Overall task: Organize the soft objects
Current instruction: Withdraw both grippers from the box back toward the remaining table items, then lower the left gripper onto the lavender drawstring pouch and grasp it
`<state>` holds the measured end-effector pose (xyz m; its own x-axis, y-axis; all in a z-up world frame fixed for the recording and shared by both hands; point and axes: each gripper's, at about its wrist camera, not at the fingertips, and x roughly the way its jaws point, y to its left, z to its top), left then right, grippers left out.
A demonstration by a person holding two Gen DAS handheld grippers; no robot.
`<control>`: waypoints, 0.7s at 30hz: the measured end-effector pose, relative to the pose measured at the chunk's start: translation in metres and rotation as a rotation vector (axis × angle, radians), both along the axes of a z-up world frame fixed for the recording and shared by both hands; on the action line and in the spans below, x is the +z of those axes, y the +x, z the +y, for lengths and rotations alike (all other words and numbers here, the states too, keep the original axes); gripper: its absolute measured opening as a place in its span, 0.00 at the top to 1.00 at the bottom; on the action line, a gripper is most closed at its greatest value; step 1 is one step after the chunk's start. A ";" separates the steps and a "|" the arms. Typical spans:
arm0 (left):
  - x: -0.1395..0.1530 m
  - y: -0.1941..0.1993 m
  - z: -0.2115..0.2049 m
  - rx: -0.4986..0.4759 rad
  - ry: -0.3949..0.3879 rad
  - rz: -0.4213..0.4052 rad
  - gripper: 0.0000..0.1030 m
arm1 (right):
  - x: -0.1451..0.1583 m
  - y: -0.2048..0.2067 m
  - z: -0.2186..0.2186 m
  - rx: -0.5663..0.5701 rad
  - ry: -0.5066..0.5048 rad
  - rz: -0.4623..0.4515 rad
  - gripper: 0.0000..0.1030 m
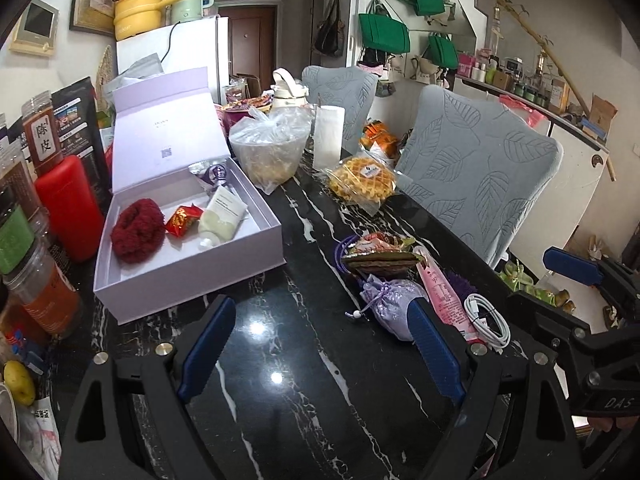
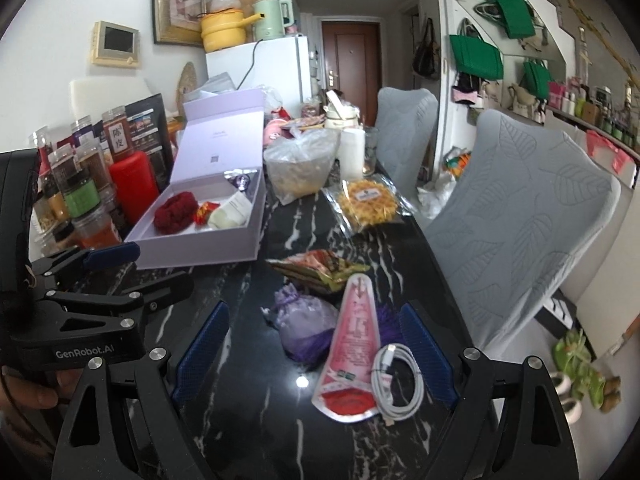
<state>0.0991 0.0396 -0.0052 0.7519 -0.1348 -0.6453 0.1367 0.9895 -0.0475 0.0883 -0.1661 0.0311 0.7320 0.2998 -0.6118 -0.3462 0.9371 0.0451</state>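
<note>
Soft pouch (image 2: 306,326), lilac, lies on the bench (image 2: 248,360) just ahead of the right tongs (image 2: 314,354) and beside the left tongs (image 1: 320,354), both wide open and empty, so pinch its bulging middle gently, then carry it beyond to the open box (image 2: 240,236).

Legible markings noted. A jar (image 1: 42,136) with a dark red fill, standing far left of the left gripper (image 1: 320,348) beside a red container, carries a white label reading "陈皮". In the right wrist view, the left gripper's black body bears "GenRobot.AI" in white. In the left wrist view, the right gripper's (image 2: 316,354) body shows "DAS", cut off at the edge. Print on the pink pouch (image 2: 354,344) is too small to read.
</note>
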 end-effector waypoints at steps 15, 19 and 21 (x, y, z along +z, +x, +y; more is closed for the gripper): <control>-0.038 0.031 -0.046 -0.104 -0.029 0.102 0.14 | -0.036 0.021 -0.042 -0.079 0.026 0.088 0.14; -0.049 0.039 -0.056 -0.126 0.003 0.131 0.14 | -0.045 0.026 -0.055 -0.112 0.032 0.115 0.14; -0.056 0.044 -0.058 -0.125 0.011 0.151 0.14 | -0.049 0.029 -0.060 -0.124 0.033 0.128 0.14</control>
